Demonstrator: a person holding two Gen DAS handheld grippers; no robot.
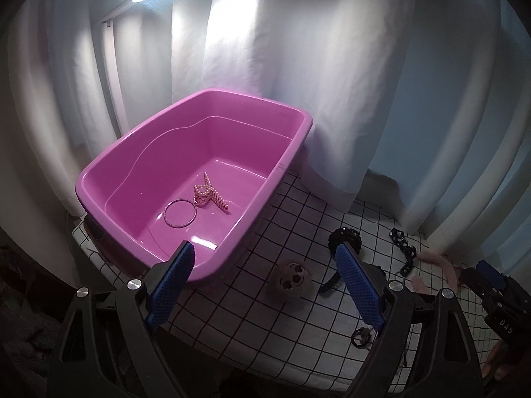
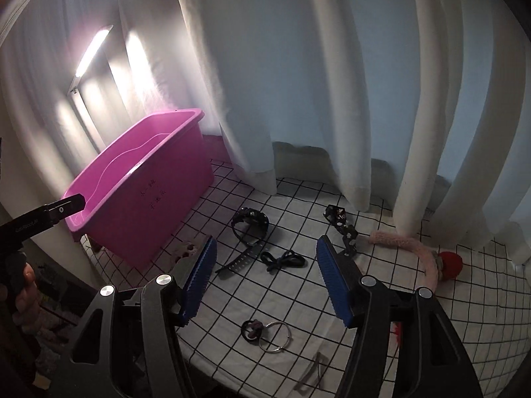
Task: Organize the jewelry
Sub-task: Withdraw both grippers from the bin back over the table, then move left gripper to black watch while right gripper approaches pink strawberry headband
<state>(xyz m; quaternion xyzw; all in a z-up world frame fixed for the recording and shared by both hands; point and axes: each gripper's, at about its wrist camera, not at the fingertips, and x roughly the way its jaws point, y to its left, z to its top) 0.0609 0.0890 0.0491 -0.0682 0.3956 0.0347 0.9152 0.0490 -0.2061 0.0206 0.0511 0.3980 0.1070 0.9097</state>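
Observation:
A pink plastic tub (image 1: pixel 99 165) stands at the back left of a checked white cloth (image 1: pixel 265 331). In it lie a pearl hair clip (image 1: pixel 210 192) and a thin ring bangle (image 1: pixel 180 214). My left gripper (image 1: pixel 265 252) hovers open by the tub's near corner, nothing between its blue pads. Past it a beige round piece (image 1: pixel 292 278) rests on the cloth. My right gripper (image 2: pixel 265 243) is open and holds nothing, above a black watch (image 2: pixel 250 224), a black bow tie (image 2: pixel 282 260) and a black chain clip (image 2: pixel 343 229). Nearer lie a metal ring (image 2: pixel 275 336) and a small dark ring (image 2: pixel 252 330).
White curtains (image 2: pixel 332 99) hang close behind the cloth. At the right lies a pink fluffy band (image 2: pixel 408 248) with a red ball (image 2: pixel 449 263). A thin hairpin (image 2: pixel 312 374) sits near the front edge. The tub (image 2: pixel 139 199) fills the left side; a hand (image 2: pixel 23 285) shows there.

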